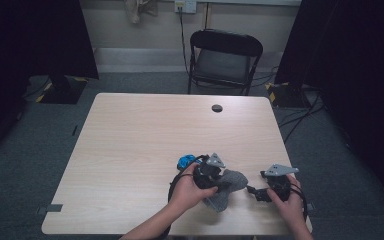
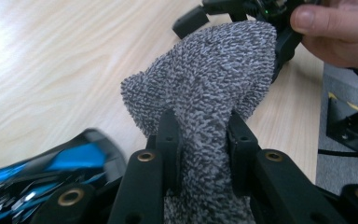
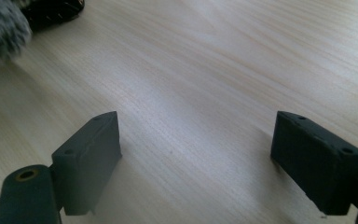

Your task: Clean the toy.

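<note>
Grey sock (image 2: 209,79) pinched in left gripper (image 2: 204,140), near table (image 1: 130,130) front edge

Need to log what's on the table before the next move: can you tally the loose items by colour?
Grey: 1, the knitted sock clamped in the left tongs.
Blue and black: 1, the patterned item lying on the table beside the left hand; its kind is too blurred to tell.
Total: 2.

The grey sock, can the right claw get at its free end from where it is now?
Probably yes. The left claw is shut on the grey sock, whose free end points toward the right claw, which is open with bare table between.
</note>
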### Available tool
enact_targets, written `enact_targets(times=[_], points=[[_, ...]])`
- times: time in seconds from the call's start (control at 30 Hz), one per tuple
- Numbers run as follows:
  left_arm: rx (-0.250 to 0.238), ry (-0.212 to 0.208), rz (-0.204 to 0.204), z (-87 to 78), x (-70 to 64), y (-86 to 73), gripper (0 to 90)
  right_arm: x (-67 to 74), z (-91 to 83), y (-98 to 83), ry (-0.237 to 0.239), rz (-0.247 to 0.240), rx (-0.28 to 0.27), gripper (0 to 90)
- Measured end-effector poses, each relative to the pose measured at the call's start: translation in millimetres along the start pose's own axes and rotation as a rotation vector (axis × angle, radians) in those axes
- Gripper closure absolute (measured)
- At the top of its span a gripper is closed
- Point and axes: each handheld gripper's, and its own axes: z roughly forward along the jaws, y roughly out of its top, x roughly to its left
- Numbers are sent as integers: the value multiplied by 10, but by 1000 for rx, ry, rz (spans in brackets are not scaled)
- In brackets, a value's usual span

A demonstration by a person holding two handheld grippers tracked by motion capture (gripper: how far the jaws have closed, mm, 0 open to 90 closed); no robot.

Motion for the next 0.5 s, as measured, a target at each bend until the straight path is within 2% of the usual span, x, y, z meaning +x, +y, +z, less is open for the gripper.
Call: enact_targets(times=[0.13,0.2,0.3,0.5], points=[[31,5,13,150,-12,31,722,-29,-14,-13,-4,3,0,151],[39,23,22,221,-12,43,721,-46,-20,-19,-11,5,-1,151],[47,23,4,306,-4,60,720,-61,-33,-30,-18,14,0,151],[72,48,12,420,18,94,719,-86,-52,-47,-24,19,1,151]])
